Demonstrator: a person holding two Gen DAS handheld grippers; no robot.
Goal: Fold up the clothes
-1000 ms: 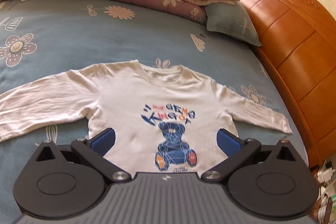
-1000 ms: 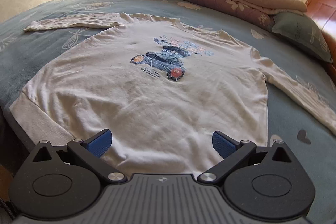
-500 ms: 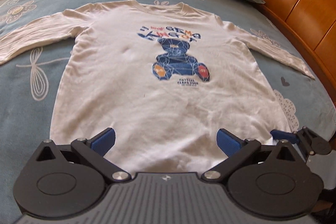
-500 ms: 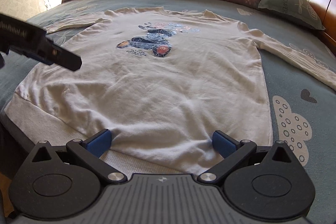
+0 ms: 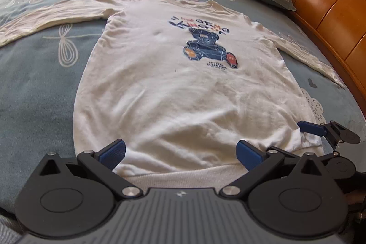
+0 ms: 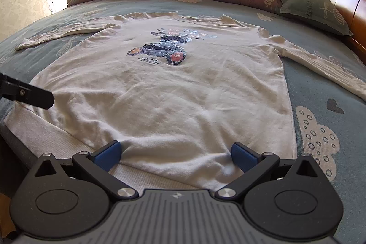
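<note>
A white long-sleeved shirt [image 5: 183,84] is lying flat and face up on the bed [image 5: 34,84], its long axis running straight away from both grippers — hem nearest, collar farthest. The left gripper [image 5: 180,152] and right gripper [image 6: 176,152] are each poising at the hem with jaws spread wide, gripping nothing — the left near the hem's left corner, the right near its right corner.

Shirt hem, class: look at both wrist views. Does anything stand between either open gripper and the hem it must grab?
Nothing visible does. The left gripper and right gripper are both open at the ribbed hem of the white shirt, which lies flat on the bed.
</note>
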